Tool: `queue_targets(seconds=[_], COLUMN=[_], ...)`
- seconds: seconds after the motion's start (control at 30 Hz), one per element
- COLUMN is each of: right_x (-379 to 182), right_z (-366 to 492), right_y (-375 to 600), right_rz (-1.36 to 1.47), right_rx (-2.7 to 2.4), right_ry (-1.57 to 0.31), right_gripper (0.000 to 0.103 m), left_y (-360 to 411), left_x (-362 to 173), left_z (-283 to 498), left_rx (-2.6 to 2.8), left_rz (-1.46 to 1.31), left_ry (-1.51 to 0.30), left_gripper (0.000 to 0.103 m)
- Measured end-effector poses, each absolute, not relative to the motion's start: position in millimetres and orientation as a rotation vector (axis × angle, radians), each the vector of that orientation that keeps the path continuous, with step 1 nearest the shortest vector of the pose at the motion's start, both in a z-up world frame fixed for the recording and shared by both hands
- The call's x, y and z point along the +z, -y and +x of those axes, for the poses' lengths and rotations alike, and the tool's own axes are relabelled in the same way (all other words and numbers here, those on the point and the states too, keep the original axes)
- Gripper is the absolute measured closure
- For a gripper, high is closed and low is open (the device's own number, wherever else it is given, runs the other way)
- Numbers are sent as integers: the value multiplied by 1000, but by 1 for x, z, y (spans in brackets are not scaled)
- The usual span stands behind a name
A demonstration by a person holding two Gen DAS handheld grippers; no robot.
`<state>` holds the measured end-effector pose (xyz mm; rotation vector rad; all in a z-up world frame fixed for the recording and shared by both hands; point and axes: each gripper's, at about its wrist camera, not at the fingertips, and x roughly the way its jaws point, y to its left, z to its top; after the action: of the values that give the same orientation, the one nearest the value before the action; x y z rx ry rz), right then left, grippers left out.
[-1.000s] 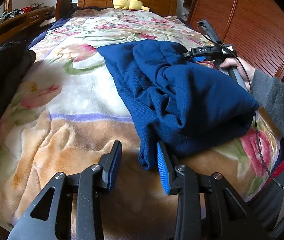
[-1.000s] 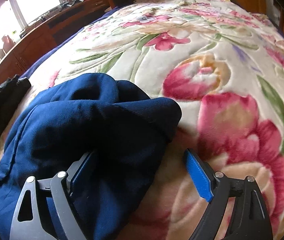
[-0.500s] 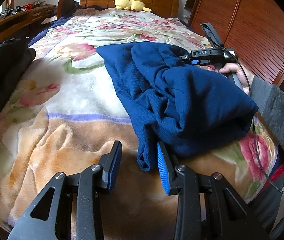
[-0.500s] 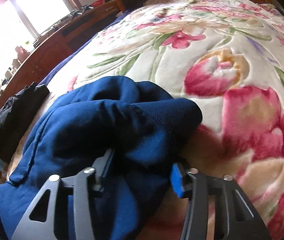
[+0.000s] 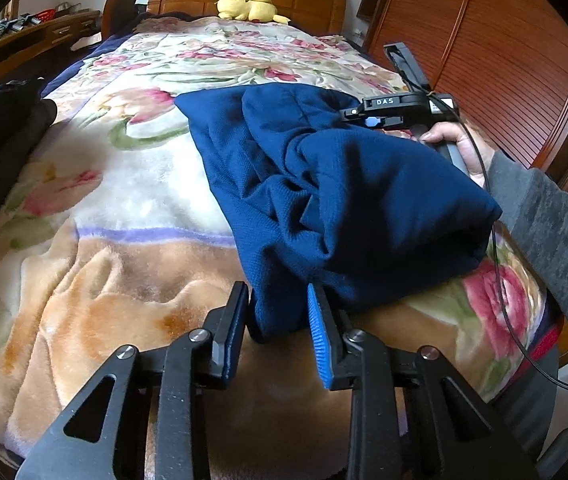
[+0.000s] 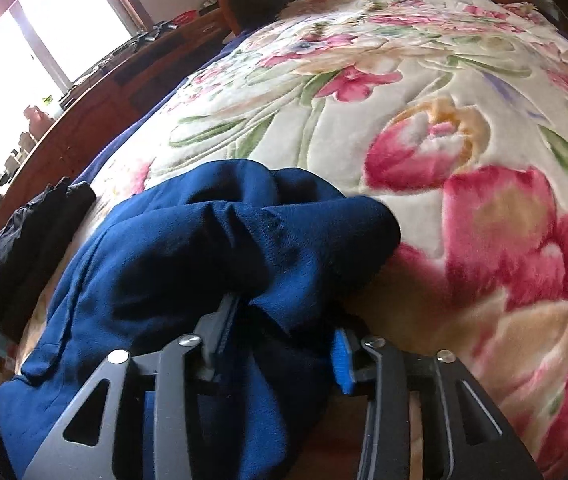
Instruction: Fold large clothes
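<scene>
A dark blue knit garment (image 5: 343,200) lies bunched on the floral blanket (image 5: 124,220) near the foot of the bed. Its near corner sits between the blue pads of my left gripper (image 5: 278,320), whose jaws are closing and touch the cloth on both sides. My right gripper (image 6: 284,340) is shut on a thick fold of the same garment (image 6: 204,260). From the left wrist view that right gripper (image 5: 387,114) shows at the garment's far right edge, held by a hand (image 5: 459,144) in a grey sleeve (image 5: 555,216).
A black garment (image 5: 0,132) lies at the bed's left edge. A yellow plush toy (image 5: 250,6) rests by the wooden headboard. A slatted wooden wardrobe (image 5: 503,60) stands close on the right, a wooden desk (image 5: 24,48) on the left. A black cable (image 5: 503,300) hangs from the right gripper.
The right gripper's jaws went from wide apart to shut on a fold of the blue garment. The garment's near corner now fills the gap between the left gripper's pads.
</scene>
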<state>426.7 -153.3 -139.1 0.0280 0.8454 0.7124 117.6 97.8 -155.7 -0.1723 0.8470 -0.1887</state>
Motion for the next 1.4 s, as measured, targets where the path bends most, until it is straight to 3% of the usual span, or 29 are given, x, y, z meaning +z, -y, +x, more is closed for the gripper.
queue_targets(seconds=[0.13, 0.23, 0.3, 0.47, 0.53, 0.87, 1.4], right_x=[-143, -144, -143, -129, -118, -58, 5], right_z=[433, 438, 437, 419, 402, 347, 294], right_y=[155, 154, 153, 150, 149, 146, 69], right_rz=[83, 103, 98, 8, -32, -115, -259], right_rx=[726, 738, 743, 738, 727, 662, 661], right_ry=[-866, -877, -878, -789, -701, -552, -430], right_gripper=[46, 45, 46, 82, 85, 88, 88], left_y=[-99, -98, -97, -96, -98, -107, -194], left_x=[-157, -158, -158, -154, -151, -115, -80], left_z=[118, 117, 116, 111, 109, 106, 79], left_rx=[-191, -189, -198, -206, -212, -227, -118], left_rz=[-187, -184, -185, -174, -185, -118, -114], left_ry=[-847, -845, -841, -810, -798, -698, -545], left_gripper=[72, 72, 80, 92, 93, 95, 95])
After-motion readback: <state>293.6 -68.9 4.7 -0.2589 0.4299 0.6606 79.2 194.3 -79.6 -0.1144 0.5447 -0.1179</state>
